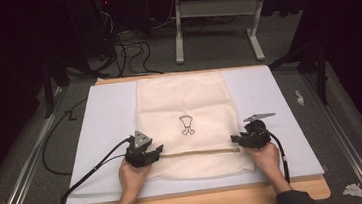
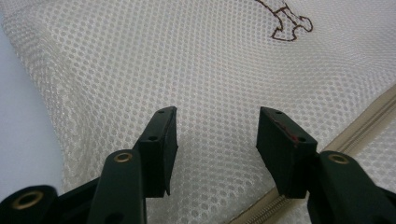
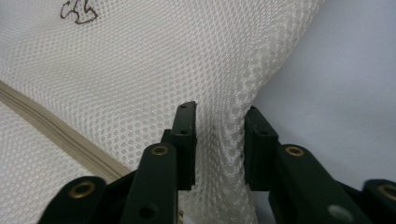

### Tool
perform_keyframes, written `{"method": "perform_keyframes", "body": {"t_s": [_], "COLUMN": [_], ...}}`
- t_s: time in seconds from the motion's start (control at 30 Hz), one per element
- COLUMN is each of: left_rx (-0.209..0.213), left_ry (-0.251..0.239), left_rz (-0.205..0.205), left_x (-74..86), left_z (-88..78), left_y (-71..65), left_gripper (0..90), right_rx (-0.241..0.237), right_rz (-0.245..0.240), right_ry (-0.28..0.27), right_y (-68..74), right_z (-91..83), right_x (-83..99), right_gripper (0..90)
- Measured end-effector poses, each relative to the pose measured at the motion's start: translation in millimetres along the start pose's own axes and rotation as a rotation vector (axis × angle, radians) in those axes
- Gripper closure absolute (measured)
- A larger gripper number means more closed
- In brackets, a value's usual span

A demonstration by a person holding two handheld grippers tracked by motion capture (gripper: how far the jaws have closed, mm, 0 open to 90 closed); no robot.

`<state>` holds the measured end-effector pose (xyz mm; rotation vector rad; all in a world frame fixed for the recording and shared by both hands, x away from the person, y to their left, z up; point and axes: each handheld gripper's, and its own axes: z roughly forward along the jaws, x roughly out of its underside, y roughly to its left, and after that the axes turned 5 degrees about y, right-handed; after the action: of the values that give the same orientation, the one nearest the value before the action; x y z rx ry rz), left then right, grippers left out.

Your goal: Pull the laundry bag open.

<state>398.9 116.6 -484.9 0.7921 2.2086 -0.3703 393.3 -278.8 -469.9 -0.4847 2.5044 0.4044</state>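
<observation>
Right gripper point(image 3: 219, 149): jaws pinch a raised fold at the mesh bag's point(image 1: 184, 101) side edge, anchoring it.
Left gripper point(image 2: 217, 149): jaws spread over flat mesh beside the zipper point(image 1: 201, 152), nothing gripped.
Mesh bag: flat on white pad point(image 1: 105, 119), zipper nearest the person for access.

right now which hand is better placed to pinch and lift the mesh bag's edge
Right. The right tool already straddles a raised fold of the bag's side edge, its jaws close around the mesh. The left tool stands wide open over flat mesh beside the zipper, with nothing gathered between its jaws.
</observation>
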Motion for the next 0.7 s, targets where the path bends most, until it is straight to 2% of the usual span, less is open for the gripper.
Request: {"method": "perform_keyframes", "body": {"t_s": [0.03, 0.07, 0.1, 0.33, 0.53, 0.7], "left_rx": [-0.001, -0.003, -0.003, 0.001, 0.005, 0.011], "left_ry": [0.000, 0.002, 0.003, 0.009, 0.013, 0.013], "left_rz": [-0.001, 0.000, -0.002, -0.005, -0.010, -0.010], "left_x": [0.0, -0.1, -0.2, -0.5, -0.7, -0.8], "left_z": [0.1, 0.2, 0.3, 0.9, 1.4, 1.4], "left_y": [0.0, 0.2, 0.4, 0.7, 1.1, 1.5], "left_gripper": [48.2, 47.7, 47.1, 46.1, 49.6, 47.3], "right_rx": [-0.002, -0.056, -0.074, -0.105, -0.108, -0.122], "right_rz": [-0.015, -0.008, -0.006, -0.018, -0.043, -0.051], "right_ry": [-0.002, -0.011, -0.021, -0.073, -0.098, -0.112], "right_y": [-1.2, -4.3, -6.7, -10.1, -5.7, -5.3], "right_z": [-0.2, 0.6, 1.9, -7.5, -18.6, -24.9], "right_x": [0.0, 0.4, 1.2, 2.9, -2.7, -6.5], "right_gripper": [83.0, 84.0, 84.7, 87.0, 87.3, 87.5]}}
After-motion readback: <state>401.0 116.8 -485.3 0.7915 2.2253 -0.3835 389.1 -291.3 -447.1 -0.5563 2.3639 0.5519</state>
